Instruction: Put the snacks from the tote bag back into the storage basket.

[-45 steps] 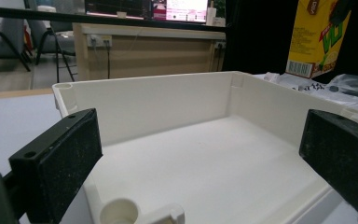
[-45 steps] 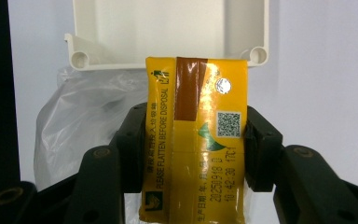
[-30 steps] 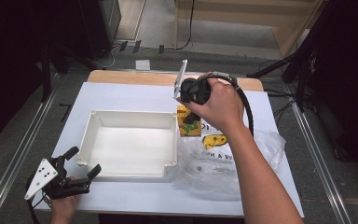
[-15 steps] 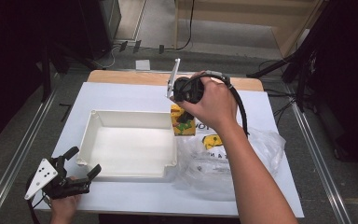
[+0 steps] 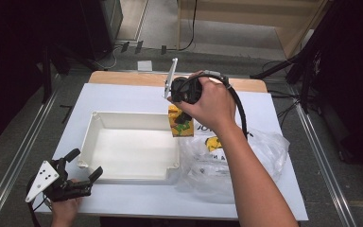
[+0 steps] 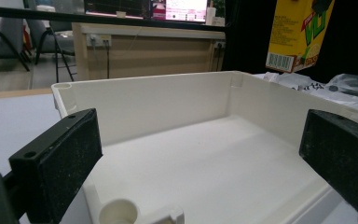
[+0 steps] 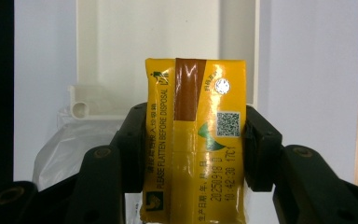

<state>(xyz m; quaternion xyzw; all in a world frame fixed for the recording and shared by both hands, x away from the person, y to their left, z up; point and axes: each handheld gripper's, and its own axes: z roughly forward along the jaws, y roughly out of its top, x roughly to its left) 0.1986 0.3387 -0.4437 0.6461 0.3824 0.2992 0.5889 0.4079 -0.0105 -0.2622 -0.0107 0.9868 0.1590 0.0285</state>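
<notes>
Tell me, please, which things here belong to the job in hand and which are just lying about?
In the job:
- yellow drink carton, clamped in the right gripper
- white tray
- plastic bag

Lying about:
- left gripper, jaws open, idle
- cables on the floor

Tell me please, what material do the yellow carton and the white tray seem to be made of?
Yellow carton: probably coated paperboard, glossy, with printed text and a folded seam. White tray: likely moulded plastic, matte, with smooth walls and rounded corners.
</notes>
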